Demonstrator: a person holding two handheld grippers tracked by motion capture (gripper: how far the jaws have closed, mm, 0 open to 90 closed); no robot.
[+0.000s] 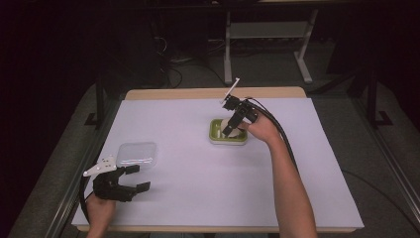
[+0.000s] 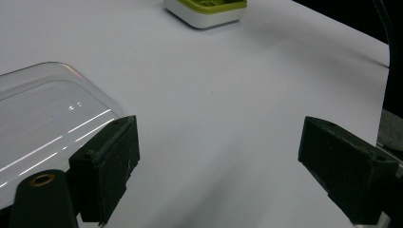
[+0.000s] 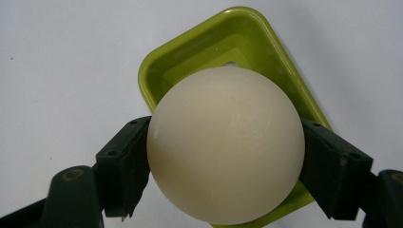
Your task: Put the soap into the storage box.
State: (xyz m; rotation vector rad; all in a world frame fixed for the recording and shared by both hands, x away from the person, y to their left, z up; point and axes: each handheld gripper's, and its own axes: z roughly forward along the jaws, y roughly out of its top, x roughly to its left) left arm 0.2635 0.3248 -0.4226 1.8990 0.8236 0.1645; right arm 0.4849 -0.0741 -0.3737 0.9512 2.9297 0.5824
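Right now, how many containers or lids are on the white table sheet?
2. A green-and-white square plastic tray sits right of centre, under the right gripper holding a cream ball; a clear plastic lid lies near the left gripper.

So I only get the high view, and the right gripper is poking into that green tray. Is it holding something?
Observer: Yes. The right gripper is shut on a cream ball, one jaw pressed to each side.
Operator: Is the ball down in the tray?
Observer: I can't tell if it touches. In the right gripper view it sits right over the hollow of the green tray.
Operator: And the left gripper, did it grab that see-through lid?
Observer: No. The left gripper is open, with bare white table between its jaws; the clear lid lies beside one jaw.
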